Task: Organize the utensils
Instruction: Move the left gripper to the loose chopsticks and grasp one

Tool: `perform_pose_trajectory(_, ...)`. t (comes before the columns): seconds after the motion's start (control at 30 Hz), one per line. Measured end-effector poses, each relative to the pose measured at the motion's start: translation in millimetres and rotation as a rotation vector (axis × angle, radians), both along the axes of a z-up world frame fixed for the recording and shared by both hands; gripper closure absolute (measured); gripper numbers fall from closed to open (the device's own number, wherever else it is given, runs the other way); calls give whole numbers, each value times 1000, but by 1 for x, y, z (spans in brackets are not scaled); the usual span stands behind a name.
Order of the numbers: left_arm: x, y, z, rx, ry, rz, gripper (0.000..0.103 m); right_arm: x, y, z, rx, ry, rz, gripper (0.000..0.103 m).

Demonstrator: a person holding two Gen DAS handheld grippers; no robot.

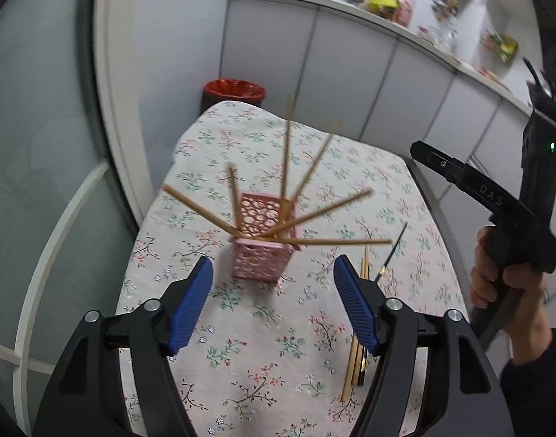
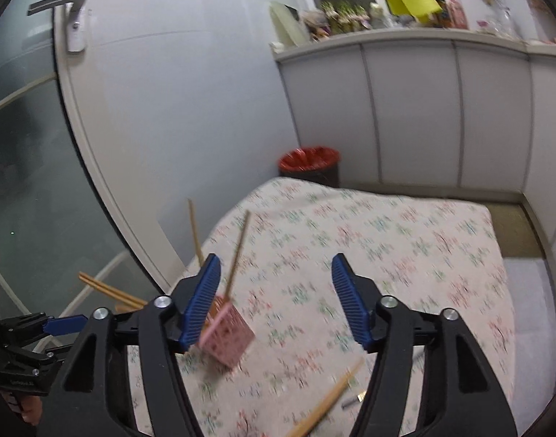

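A pink lattice holder [image 1: 265,240] stands on the floral tablecloth [image 1: 270,331] with several wooden chopsticks [image 1: 316,215] fanning out of it. My left gripper [image 1: 272,304] hovers open just in front of the holder, with nothing between its blue pads. More chopsticks [image 1: 356,360] and a thin black-handled utensil [image 1: 392,253] lie on the cloth by its right finger. In the right wrist view my right gripper [image 2: 276,300] is open and empty above the table. The pink holder [image 2: 228,338] sits by its left finger, and loose chopsticks [image 2: 325,406] lie below.
A red-lined bin [image 1: 236,91] stands past the table's far end. White cabinets [image 1: 350,83] with a cluttered top run along the right. A glass door [image 2: 41,145] with a handle is on the left. A hand [image 1: 496,276] holds the other gripper at the right edge.
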State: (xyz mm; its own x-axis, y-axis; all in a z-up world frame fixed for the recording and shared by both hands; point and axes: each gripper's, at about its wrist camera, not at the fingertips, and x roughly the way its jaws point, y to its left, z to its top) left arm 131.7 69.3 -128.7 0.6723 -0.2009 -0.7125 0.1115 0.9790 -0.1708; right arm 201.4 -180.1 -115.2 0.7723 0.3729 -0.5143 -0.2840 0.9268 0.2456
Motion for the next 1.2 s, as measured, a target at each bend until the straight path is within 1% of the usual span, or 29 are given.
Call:
perform_pose_trajectory(0.03, -1, -7, -2, 16, 2, -14, 29, -4, -6, -1, -5, 24, -29, 36)
perform_pose_trajectory(0.1, -2, -17, -5, 52, 9, -23, 26, -10, -16, -5, -4, 76, -67, 35)
perform_pose_trajectory(0.13, -2, -22, -8, 72, 11, -31, 24, -13, -21, -6, -12, 99, -93, 32)
perform_pose_trajectory(0.17, -2, -26, -10, 86, 14, -40, 23, -17, -24, -7, -21, 115, -119, 30)
perform_pose_trajectory(0.23, -2, -37, -16, 118, 24, -57, 23, -25, -36, -11, -33, 164, -181, 17)
perform_pose_trajectory(0.3, -2, -49, -24, 152, 46, -81, 23, -32, -46, -16, -18, 203, -220, 12)
perform_pose_trajectory(0.43, -8, -72, -35, 166, 72, -137, 23, -43, -66, -33, -5, 303, -292, 10)
perform_pose_trajectory(0.57, -13, -102, -51, 216, 93, -221, 23, -50, -83, -55, -12, 393, -330, 9)
perform_pose_trajectory(0.63, -9, -115, -64, 223, 130, -260, 24, -50, -92, -68, 2, 452, -337, 8)
perform_pose_trajectory(0.7, 0, -123, -76, 193, 184, -285, 39, -51, -99, -75, 6, 484, -335, 9)
perform_pose_trajectory(0.77, 13, -128, -90, 149, 259, -289, 60, -54, -106, -80, -4, 489, -342, 9)
perform_pose_trajectory(0.8, 20, -132, -100, 125, 299, -288, 65, -54, -108, -81, -10, 493, -347, 9)
perform_pose_trajectory(0.83, 28, -137, -110, 106, 341, -289, 72, -55, -111, -83, -13, 499, -354, 9)
perform_pose_trajectory(0.93, 48, -147, -127, 70, 383, -278, 82, -54, -118, -89, -3, 524, -365, 8)
perform_pose_trajectory(0.97, 53, -151, -131, 62, 387, -273, 86, -53, -121, -93, 2, 538, -372, 8)
perform_pose_trajectory(1.03, 68, -156, -138, 53, 389, -250, 91, -53, -125, -97, 16, 557, -373, 8)
perform_pose_trajectory(1.13, 86, -159, -148, 46, 404, -217, 95, -51, -129, -100, 30, 572, -367, 8)
perform_pose_trajectory(1.2, 93, -159, -152, 27, 422, -199, 96, -50, -131, -100, 33, 571, -364, 8)
